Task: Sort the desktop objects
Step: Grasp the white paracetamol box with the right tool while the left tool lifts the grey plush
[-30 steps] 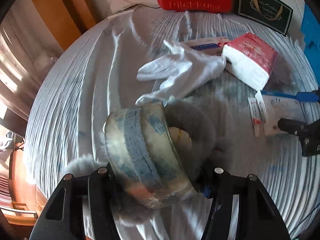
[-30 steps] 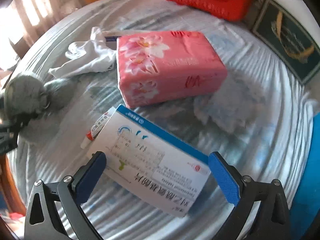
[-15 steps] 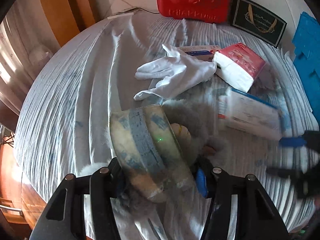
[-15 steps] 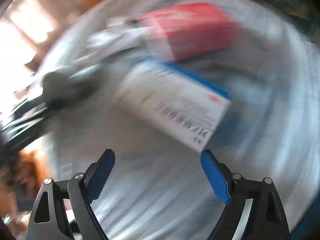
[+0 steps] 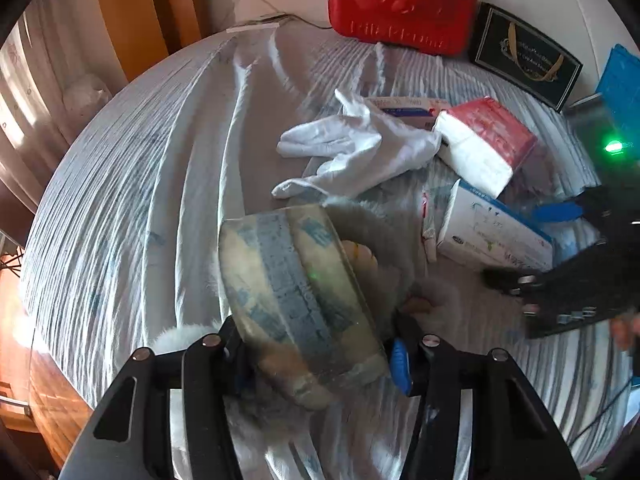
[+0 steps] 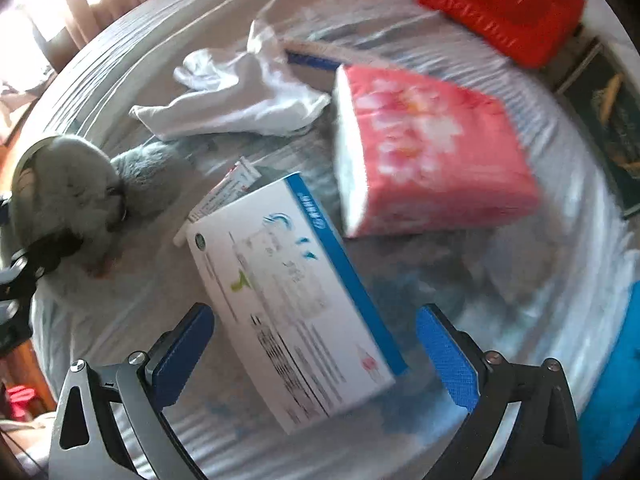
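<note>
My left gripper (image 5: 316, 352) is closing on a wide roll of tape (image 5: 296, 292) with blue print, and its pads press the roll's sides. The roll rests tilted against a grey fluffy toy (image 5: 380, 236). In the right wrist view the toy (image 6: 72, 192) sits at the far left. My right gripper (image 6: 314, 320) points down with its jaws opening. They straddle the near end of a white and blue medicine box (image 6: 288, 288) without touching it. A pink tissue pack (image 6: 432, 160) lies just beyond the box, and a white glove (image 6: 240, 100) lies left of the pack.
A small ointment tube (image 6: 228, 188) lies beside the medicine box. Under the glove sits a flat carton (image 5: 404, 104). A red case (image 5: 400, 0) and a black gift box (image 5: 524, 60) stand at the back. A blue crate (image 5: 624, 80) is at the right. A striped cloth (image 5: 140, 200) covers the table.
The medicine box has turned and slid toward the tissue pack. My right gripper swung off it and now straddles its near end. The left gripper keeps the tape roll almost in place.
</note>
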`<state>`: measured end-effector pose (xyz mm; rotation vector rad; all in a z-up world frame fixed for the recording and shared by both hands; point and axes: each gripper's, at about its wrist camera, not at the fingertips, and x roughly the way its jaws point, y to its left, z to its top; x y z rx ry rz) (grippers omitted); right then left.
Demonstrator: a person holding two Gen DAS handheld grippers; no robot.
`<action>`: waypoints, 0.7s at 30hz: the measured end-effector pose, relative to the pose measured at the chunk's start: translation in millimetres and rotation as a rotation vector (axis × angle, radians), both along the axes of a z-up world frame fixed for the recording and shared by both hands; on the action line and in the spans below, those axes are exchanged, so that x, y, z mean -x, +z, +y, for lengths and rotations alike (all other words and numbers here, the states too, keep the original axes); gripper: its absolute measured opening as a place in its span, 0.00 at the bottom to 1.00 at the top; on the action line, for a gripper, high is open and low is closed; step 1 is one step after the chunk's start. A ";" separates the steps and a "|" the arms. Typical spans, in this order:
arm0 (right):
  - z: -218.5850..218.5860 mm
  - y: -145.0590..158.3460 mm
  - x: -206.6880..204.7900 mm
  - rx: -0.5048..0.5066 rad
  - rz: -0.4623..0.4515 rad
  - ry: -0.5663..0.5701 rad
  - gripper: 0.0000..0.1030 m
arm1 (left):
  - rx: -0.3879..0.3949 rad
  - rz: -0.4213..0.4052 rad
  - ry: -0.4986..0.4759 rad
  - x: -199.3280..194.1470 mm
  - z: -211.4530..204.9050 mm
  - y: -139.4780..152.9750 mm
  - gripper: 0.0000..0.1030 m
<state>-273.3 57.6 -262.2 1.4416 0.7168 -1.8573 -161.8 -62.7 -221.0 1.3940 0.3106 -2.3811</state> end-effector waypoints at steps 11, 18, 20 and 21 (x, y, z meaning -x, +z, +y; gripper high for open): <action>20.4 59.1 -10.1 0.124 0.062 -0.127 0.76 | 0.083 0.132 -0.066 1.8 3.8 63.2 0.49; 30.2 147.2 -9.1 0.247 0.259 -0.254 0.73 | 0.139 0.300 -0.154 15.0 15.3 129.4 0.48; 42.8 169.1 -8.0 0.273 0.318 -0.293 0.73 | 0.150 0.346 -0.195 21.3 22.3 148.1 0.48; 48.9 181.4 -6.1 0.281 0.347 -0.313 0.73 | 0.153 0.364 -0.211 23.0 25.3 155.1 0.48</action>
